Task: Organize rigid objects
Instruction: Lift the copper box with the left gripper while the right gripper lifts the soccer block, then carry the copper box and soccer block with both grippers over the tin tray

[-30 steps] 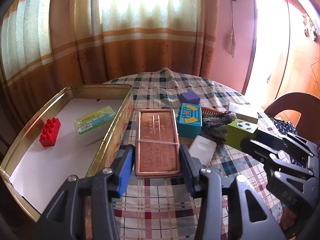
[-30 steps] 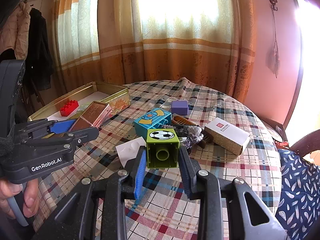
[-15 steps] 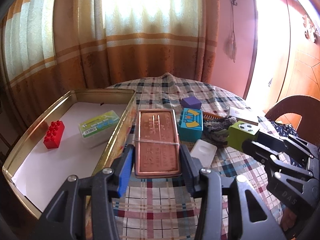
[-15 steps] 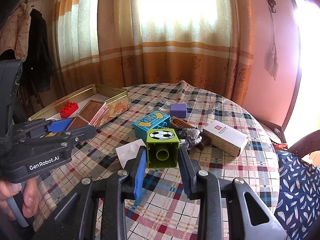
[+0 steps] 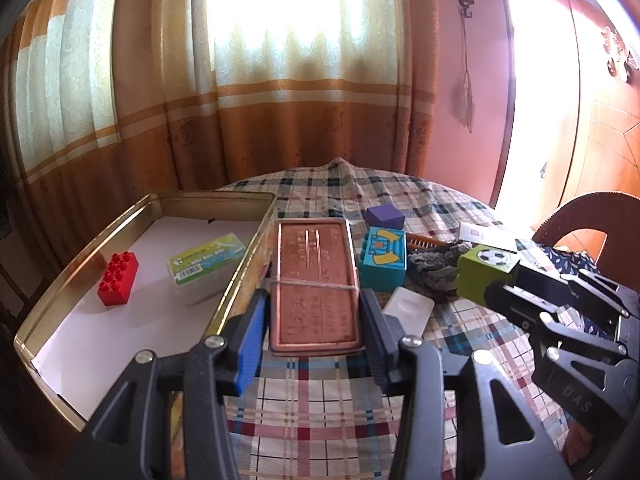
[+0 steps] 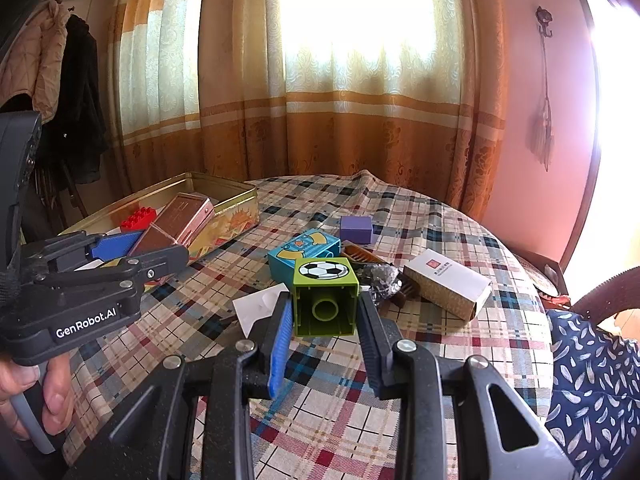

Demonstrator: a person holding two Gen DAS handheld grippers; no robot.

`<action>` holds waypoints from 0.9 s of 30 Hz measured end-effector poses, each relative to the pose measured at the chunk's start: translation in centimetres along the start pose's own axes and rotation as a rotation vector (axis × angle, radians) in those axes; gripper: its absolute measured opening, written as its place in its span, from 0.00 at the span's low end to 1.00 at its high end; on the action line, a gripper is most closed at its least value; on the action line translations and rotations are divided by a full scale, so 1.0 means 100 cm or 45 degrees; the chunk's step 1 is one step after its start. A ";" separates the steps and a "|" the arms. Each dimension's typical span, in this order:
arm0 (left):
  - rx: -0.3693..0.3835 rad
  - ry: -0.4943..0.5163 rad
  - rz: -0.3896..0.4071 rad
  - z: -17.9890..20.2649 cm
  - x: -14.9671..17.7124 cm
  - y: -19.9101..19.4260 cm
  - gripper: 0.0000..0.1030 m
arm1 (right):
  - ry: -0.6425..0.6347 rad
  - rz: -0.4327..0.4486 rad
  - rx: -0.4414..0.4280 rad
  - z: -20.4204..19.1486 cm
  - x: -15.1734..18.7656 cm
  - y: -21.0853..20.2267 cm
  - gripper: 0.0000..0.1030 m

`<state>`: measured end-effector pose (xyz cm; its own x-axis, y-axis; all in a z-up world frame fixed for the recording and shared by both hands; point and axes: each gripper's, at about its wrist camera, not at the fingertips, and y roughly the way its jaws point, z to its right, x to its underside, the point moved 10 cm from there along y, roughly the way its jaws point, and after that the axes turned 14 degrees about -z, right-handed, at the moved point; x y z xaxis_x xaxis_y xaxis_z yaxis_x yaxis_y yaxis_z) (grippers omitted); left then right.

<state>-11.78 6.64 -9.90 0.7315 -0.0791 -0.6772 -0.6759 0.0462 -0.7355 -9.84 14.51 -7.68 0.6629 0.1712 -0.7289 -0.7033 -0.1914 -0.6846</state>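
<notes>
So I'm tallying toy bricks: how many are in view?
3: red brick inside the tin, blue brick on the tablecloth, green football brick held in the right hand-held gripper. Others may be hidden.

Copper-pink flat tin (image 5: pixel 315 288), rubber band across middle, held lengthwise above counter (image 5: pixel 320 420), just beside gold tray (image 5: pixel 224 196) wall. Green block (image 6: pixel 325 296) with football print on top, hollow underside facing camera, held off counter. In tray: red studded brick (image 5: pixel 118 278), green-labelled clear case (image 5: pixel 206 258). On counter: blue printed block (image 5: pixel 383 260), purple cube (image 5: pixel 385 217), white-and-gold carton (image 6: pixel 446 282), white flat piece (image 5: pixel 409 310).
</notes>
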 end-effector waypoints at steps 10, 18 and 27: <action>-0.012 0.003 0.025 0.000 -0.001 -0.004 0.43 | -0.009 0.018 0.005 -0.002 -0.001 -0.003 0.33; -0.017 -0.001 0.045 0.000 -0.002 -0.007 0.43 | -0.019 0.032 0.009 -0.003 -0.001 -0.005 0.33; -0.025 0.004 0.075 0.000 -0.002 -0.013 0.43 | -0.033 0.049 0.016 -0.004 -0.002 -0.008 0.33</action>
<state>-11.09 6.62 -8.79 0.6902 -0.0798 -0.7192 -0.7194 0.0317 -0.6939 -9.27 14.22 -7.01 0.6282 0.1891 -0.7547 -0.7316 -0.1864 -0.6557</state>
